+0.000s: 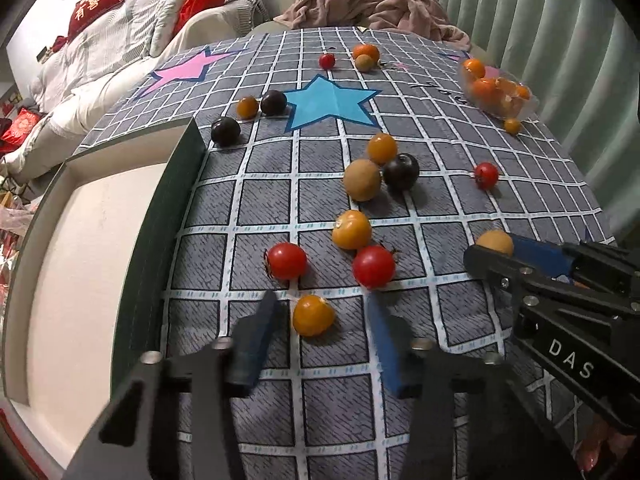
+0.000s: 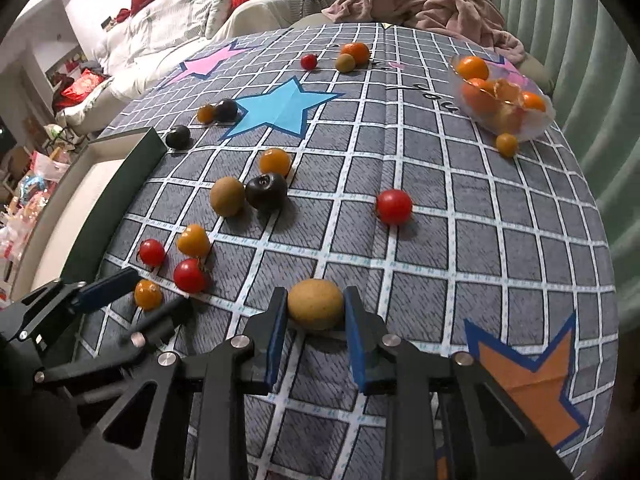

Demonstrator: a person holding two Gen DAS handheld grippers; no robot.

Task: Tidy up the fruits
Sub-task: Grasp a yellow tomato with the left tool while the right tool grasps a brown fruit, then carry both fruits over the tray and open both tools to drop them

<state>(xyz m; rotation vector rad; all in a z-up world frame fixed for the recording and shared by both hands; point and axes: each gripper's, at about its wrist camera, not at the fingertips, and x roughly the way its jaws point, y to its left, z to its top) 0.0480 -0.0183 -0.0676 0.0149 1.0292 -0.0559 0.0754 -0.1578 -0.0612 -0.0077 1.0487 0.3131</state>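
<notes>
Right wrist view: right gripper (image 2: 316,308) has its blue-padded jaws closed in on a tan, egg-shaped fruit with a matte speckled skin (image 2: 316,309), pads against both of its sides, fruit sitting on the cloth.
Left wrist view: left gripper (image 1: 320,320) has a small glossy yellow-orange tomato (image 1: 313,315) between its blue pads (image 1: 256,340). The frame's blurry and I can see a gap on the right side, so the pads look narrowed around it but not pressing yet.
Where it all sits: grey quilted cloth with white grid lines and star patches (image 1: 460,184), fruit scattered all over it.
Step in hand: looks like the grab stage, one fruit per gripper, both near the front edge.
Next move, my guess: left needs to finish its pinch, then both lift straight up and carry to a container. Likely candidates are the green-walled box with a pale inside (image 1: 100,240) on the left or the clear plastic bowl of orange fruit (image 2: 532,128) at the far right.
How the fruit looks: tan one is firm-looking and whole, the tomato is smooth and round, so it could roll or squirt out of a sloppy squeeze.
Neighbours: two shiny red cherry tomatoes (image 1: 286,261) (image 1: 374,266) are just beyond the yellow one, easy to bump.
</notes>
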